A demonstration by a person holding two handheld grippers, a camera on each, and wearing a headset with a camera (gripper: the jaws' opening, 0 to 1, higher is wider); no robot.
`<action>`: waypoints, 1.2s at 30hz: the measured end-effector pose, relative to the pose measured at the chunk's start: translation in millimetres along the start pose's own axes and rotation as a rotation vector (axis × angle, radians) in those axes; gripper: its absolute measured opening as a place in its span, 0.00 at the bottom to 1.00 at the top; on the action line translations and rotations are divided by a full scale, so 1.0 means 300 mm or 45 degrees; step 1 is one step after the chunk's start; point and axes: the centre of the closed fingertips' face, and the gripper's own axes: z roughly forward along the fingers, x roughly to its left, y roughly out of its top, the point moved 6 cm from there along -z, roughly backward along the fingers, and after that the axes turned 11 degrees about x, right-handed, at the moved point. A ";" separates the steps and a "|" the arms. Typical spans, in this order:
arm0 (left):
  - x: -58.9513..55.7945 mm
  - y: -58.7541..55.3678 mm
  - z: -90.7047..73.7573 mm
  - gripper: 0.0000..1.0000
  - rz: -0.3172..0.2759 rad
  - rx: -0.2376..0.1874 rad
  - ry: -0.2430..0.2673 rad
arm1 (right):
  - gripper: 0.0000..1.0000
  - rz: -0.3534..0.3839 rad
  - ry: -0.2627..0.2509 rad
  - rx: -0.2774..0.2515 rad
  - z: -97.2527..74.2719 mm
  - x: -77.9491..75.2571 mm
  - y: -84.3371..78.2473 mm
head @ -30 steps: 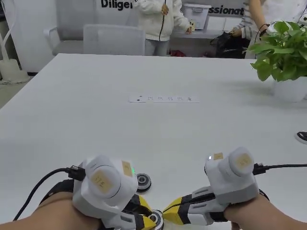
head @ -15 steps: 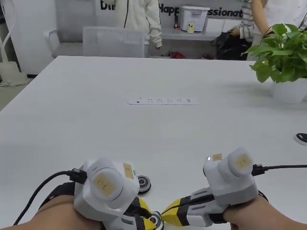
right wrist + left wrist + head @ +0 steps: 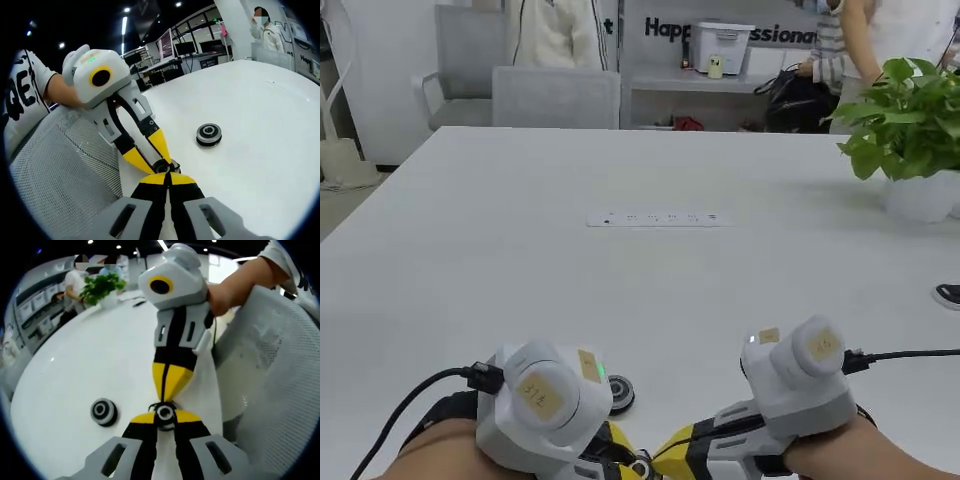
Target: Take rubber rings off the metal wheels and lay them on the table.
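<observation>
Left gripper view shows the left gripper [image 3: 165, 420] with its jaws squeezing a small metal wheel [image 3: 165, 412] between their yellow tips, just over the white tabletop [image 3: 75, 365]. The right gripper [image 3: 166, 392] points at it from the other side. Its jaws are pressed together and the tips touch the wheel's edge. A second wheel [image 3: 104, 411] lies flat nearby. Both grippers are held low, tip to tip.

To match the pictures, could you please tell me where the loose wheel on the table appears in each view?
Head view: loose wheel bottom centre.
Left gripper view: lower left.
Right gripper view: right of centre.
Shared landmark: the gripped wheel at the jaw tips.
</observation>
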 end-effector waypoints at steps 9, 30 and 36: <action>-0.002 -0.001 -0.001 0.12 -0.002 0.001 0.001 | 0.00 -0.005 0.018 -0.008 0.002 0.010 0.003; 0.001 -0.003 -0.004 0.13 0.004 -0.016 -0.018 | 0.00 -0.008 0.061 -0.045 0.000 0.021 0.017; 0.003 -0.004 -0.005 0.13 0.022 -0.020 -0.034 | 0.00 0.029 0.057 -0.075 -0.009 0.008 0.019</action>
